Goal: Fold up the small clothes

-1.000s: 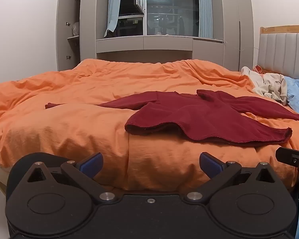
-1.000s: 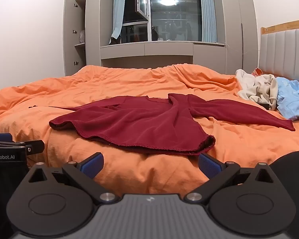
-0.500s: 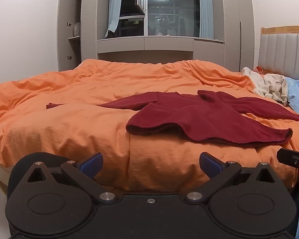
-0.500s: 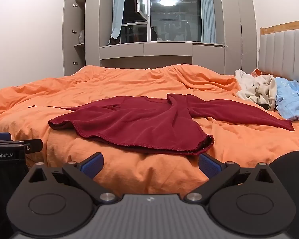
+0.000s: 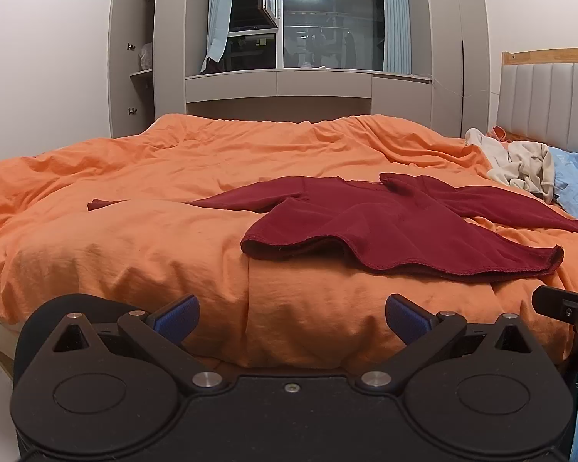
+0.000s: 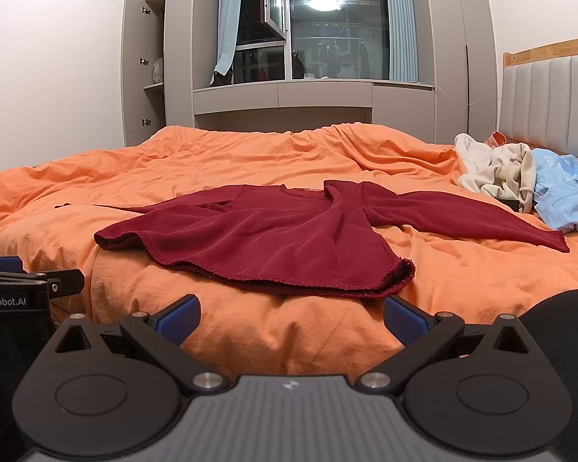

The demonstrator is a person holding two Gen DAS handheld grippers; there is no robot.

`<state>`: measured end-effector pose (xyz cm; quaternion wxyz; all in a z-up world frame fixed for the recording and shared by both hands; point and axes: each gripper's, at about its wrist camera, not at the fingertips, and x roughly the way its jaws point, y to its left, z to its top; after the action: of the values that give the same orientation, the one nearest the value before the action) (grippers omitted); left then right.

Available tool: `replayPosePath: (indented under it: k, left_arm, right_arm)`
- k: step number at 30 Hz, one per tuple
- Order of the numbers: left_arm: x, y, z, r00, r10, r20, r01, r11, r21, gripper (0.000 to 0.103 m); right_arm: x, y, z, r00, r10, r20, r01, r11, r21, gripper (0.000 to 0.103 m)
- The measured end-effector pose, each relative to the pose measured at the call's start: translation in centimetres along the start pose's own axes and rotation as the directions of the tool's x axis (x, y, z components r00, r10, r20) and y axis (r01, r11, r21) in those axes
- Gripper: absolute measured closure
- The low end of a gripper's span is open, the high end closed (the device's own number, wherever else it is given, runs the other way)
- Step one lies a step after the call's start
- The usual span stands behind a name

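Matt knit red shirt (image 6: 273,238) (raw-edged hem) on wrinkled cloth duvet (image 6: 219,161).

orange duvet (image 5: 142,238) – window (image 5: 327,19) – open cupboard (image 5: 135,65) – headboard (image 6: 551,100) – perhaps curtains (image 6: 227,19)

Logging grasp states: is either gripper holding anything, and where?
Nothing is held. The left gripper and right gripper are open, short of the dark red long-sleeved shirt.

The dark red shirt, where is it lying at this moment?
The dark red shirt lies spread flat on the orange duvet, ahead of both open grippers, with its hem nearest them; the cream garment is piled at its right by the headboard.
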<state>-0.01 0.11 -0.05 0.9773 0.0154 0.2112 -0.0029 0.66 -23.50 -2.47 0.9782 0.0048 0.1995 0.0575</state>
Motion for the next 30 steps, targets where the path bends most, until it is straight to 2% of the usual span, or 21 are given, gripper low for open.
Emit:
replayPosePath:
  k: [30]
  left_arm:
    - [0.01,-0.05,-0.03,1.000,0.002,-0.001,-0.002,1.000,0.001,0.000]
  right_arm:
    - [0.12,-0.13,-0.11,1.000,0.000,-0.002,0.000,1.000,0.001,0.000]
